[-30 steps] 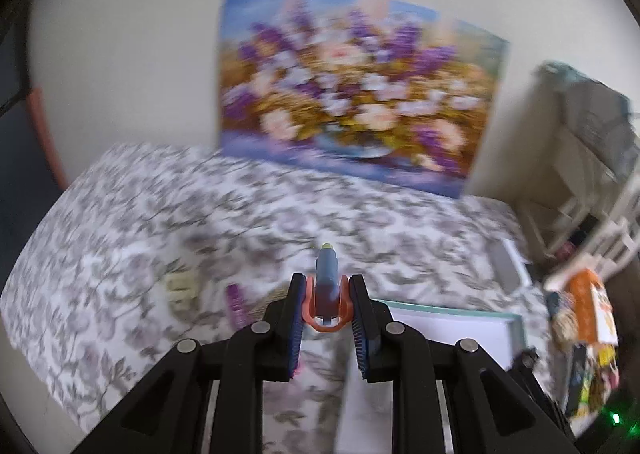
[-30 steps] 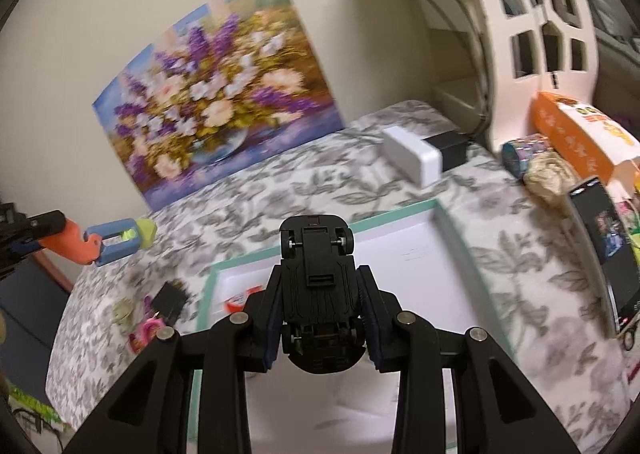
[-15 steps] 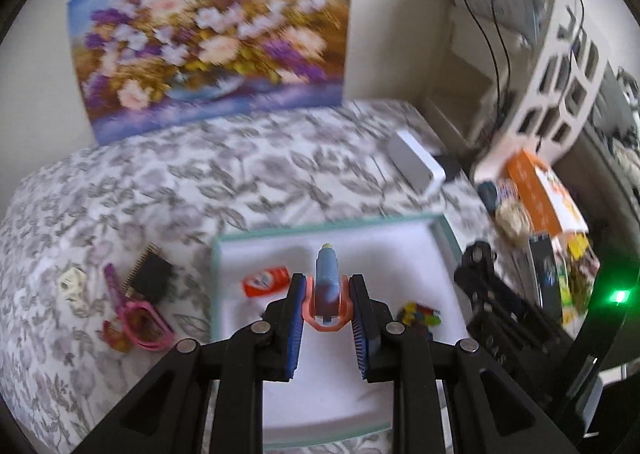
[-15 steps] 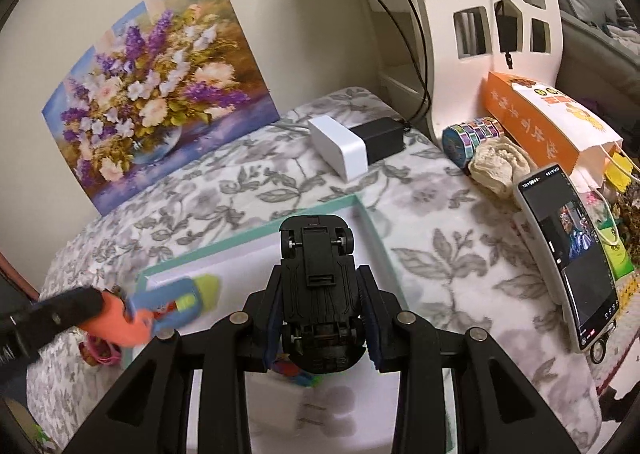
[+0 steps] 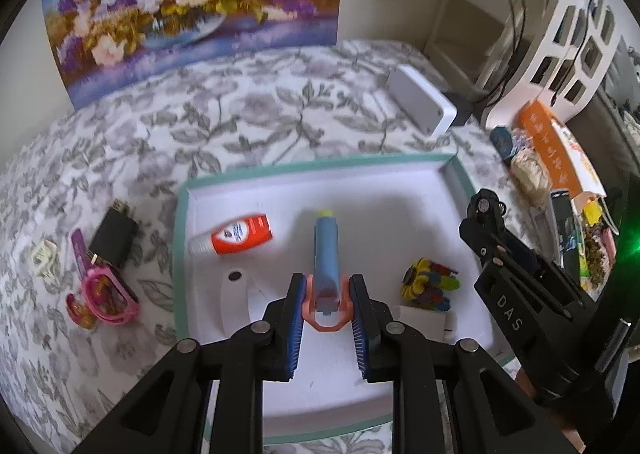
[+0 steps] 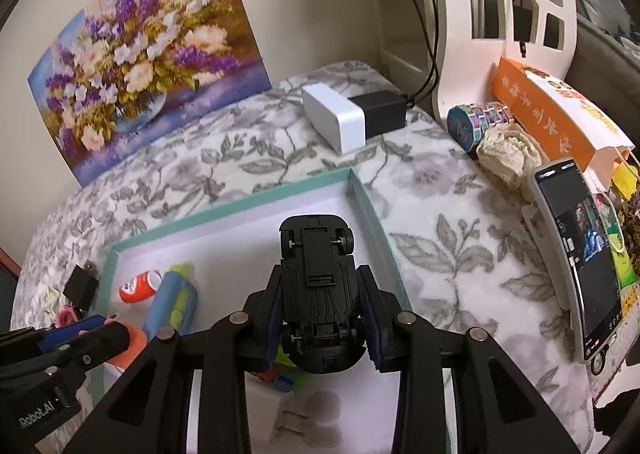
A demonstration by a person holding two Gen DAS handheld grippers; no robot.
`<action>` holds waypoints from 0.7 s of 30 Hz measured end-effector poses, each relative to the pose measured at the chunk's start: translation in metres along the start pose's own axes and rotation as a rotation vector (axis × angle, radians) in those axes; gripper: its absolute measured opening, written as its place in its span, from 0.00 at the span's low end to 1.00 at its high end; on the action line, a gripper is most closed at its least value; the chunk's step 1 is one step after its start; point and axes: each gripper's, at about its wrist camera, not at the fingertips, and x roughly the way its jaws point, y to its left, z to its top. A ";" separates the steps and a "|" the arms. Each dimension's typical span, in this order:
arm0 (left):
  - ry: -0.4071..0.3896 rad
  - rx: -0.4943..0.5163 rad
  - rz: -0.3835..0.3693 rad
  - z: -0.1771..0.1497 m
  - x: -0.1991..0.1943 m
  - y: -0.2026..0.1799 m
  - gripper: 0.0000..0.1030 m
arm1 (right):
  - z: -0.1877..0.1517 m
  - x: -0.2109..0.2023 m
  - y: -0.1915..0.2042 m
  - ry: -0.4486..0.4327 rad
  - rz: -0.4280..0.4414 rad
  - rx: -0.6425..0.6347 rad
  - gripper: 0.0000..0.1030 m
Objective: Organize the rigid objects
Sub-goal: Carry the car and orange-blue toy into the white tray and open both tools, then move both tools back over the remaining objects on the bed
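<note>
My left gripper (image 5: 326, 310) is shut on a blue toy with an orange handle and yellow tip (image 5: 325, 250), held low over the teal-rimmed white tray (image 5: 182, 214). The same toy (image 6: 172, 300) shows in the right wrist view over the tray's left side. My right gripper (image 6: 320, 314) is shut on a black toy car (image 6: 316, 266), belly up, above the tray's (image 6: 364, 194) right part. In the tray lie an orange-and-white bottle (image 5: 234, 234), a colourful toy (image 5: 428, 284) and a white plug (image 6: 286, 414).
Left of the tray on the floral cloth lie pink glasses (image 5: 104, 298), a black charger (image 5: 112, 240) and a pale small item (image 5: 44, 256). A white box (image 6: 332, 118), tape rolls (image 6: 476, 120), an orange box (image 6: 552, 110) and a phone (image 6: 576, 250) crowd the right side.
My left gripper has swung right from the cloth to over the tray and come lower with the blue toy. The right gripper has drifted right and nearer the tray with the car.
</note>
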 end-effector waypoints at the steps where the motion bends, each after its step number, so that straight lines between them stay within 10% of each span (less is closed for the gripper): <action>1: 0.008 -0.002 0.003 0.000 0.004 0.001 0.23 | -0.001 0.002 0.000 0.006 -0.003 -0.003 0.35; 11: 0.024 -0.038 -0.011 0.004 0.013 0.010 0.25 | -0.008 0.010 0.005 0.045 -0.040 -0.015 0.36; 16: 0.021 -0.062 -0.025 0.004 0.009 0.014 0.67 | -0.008 0.002 0.006 0.028 -0.031 -0.011 0.60; 21: -0.011 -0.062 -0.006 0.005 -0.003 0.017 0.69 | -0.009 -0.008 0.010 0.011 -0.021 -0.026 0.63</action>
